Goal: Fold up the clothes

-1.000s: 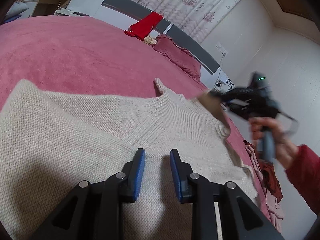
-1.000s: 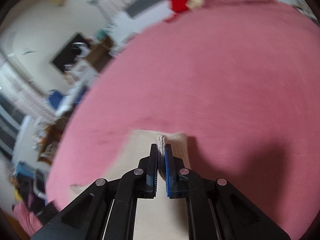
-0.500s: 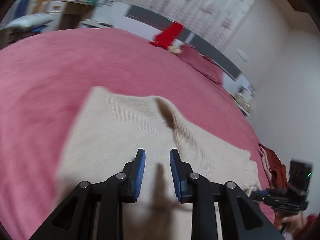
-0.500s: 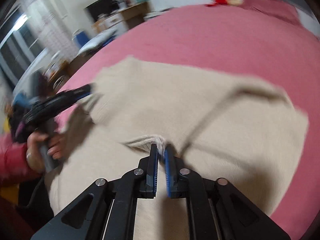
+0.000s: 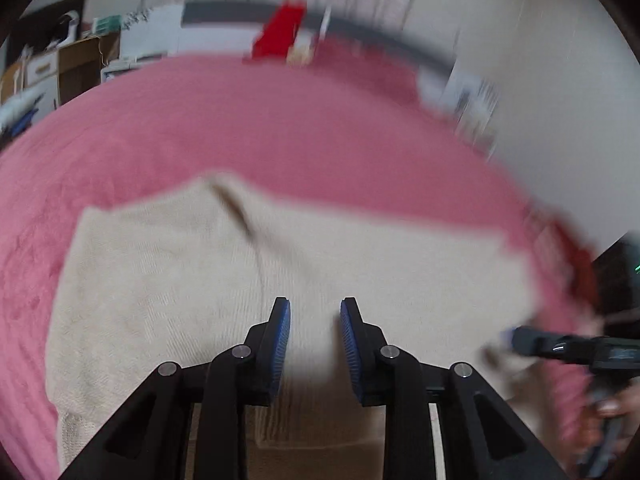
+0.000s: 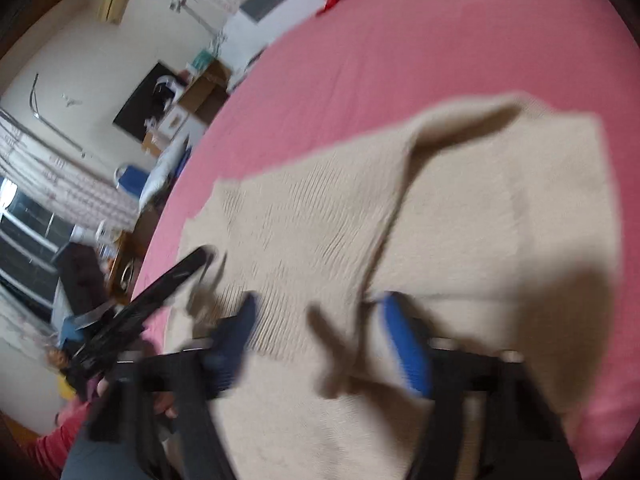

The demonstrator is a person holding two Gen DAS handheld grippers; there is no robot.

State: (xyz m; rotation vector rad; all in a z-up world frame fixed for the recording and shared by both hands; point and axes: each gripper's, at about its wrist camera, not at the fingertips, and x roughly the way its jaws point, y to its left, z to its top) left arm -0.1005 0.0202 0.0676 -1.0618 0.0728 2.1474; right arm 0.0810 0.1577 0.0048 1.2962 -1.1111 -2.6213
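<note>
Cream knit sweater [image 5: 192,280] lies spread flat on the pink bedspread [image 5: 280,128], on the part of the spread nearest the cameras. One sleeve is folded across the body; its edge runs as a diagonal ridge [image 6: 400,200] in the right wrist view.

Left gripper [image 5: 313,334]: blue-padded fingers parted, nothing between them, poised over the near edge of the sweater. No visible contact with the knit.

Right gripper [image 6: 320,328]: fingers spread wide, nothing held, over the sweater's body. Heavy motion blur here; fingertip outlines smeared. Its shadow falls on the knit just ahead of it.

In the left wrist view the right gripper shows at the right rim, beside the sweater's right edge, with a hand [image 5: 612,404] on its grip. In the right wrist view the left gripper shows as a dark bar at the sweater's left edge, held by a hand in a red sleeve [image 6: 56,440].

Beyond the sweater, at the far side of the bedspread: a red garment [image 5: 280,34] against a grey headboard [image 5: 224,12].
</note>
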